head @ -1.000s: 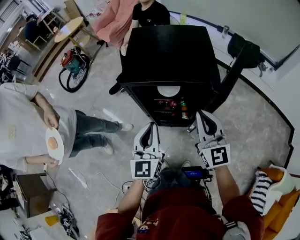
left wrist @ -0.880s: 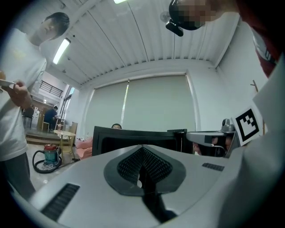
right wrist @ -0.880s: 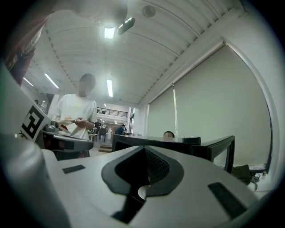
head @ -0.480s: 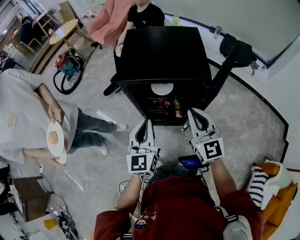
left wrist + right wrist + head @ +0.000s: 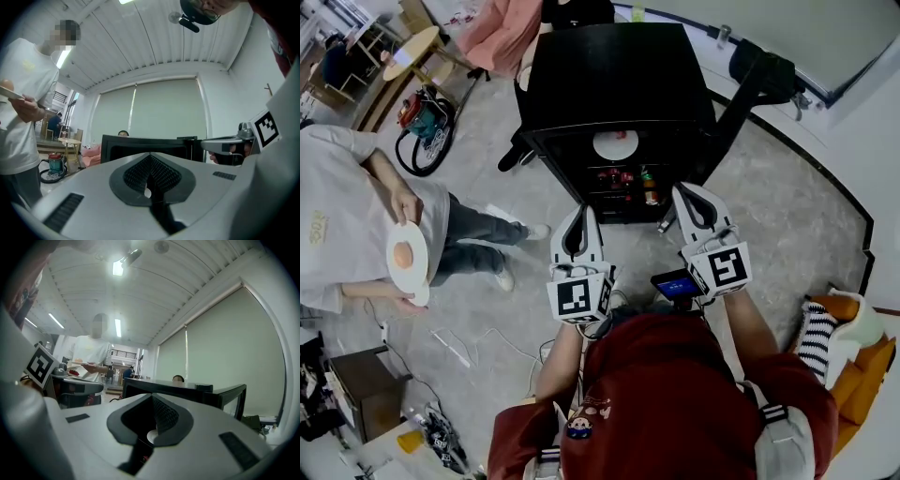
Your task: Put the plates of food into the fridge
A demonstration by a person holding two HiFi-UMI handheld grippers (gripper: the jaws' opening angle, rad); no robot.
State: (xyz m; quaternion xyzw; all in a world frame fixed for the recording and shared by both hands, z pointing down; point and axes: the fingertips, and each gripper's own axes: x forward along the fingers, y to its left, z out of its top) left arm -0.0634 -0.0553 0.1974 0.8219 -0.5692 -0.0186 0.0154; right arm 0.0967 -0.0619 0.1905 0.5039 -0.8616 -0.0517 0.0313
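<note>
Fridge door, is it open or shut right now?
Open. In the head view the black fridge shows its shelves, with a white plate and a bottle inside, and its door stands out to the right.

Open fridge [image 5: 619, 84], plate [image 5: 616, 145] on top shelf [image 5: 652, 155] (bottles [image 5: 649, 185] below)

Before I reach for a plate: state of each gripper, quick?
Left gripper: closed, holding nothing.
Right gripper: closed, holding nothing.

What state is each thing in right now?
Fridge door: open.
Plate inside: lying flat, upper level.
Plate of food: held by a bystander, not yet inside.
Left gripper: shut, empty.
Right gripper: shut, empty.
</note>
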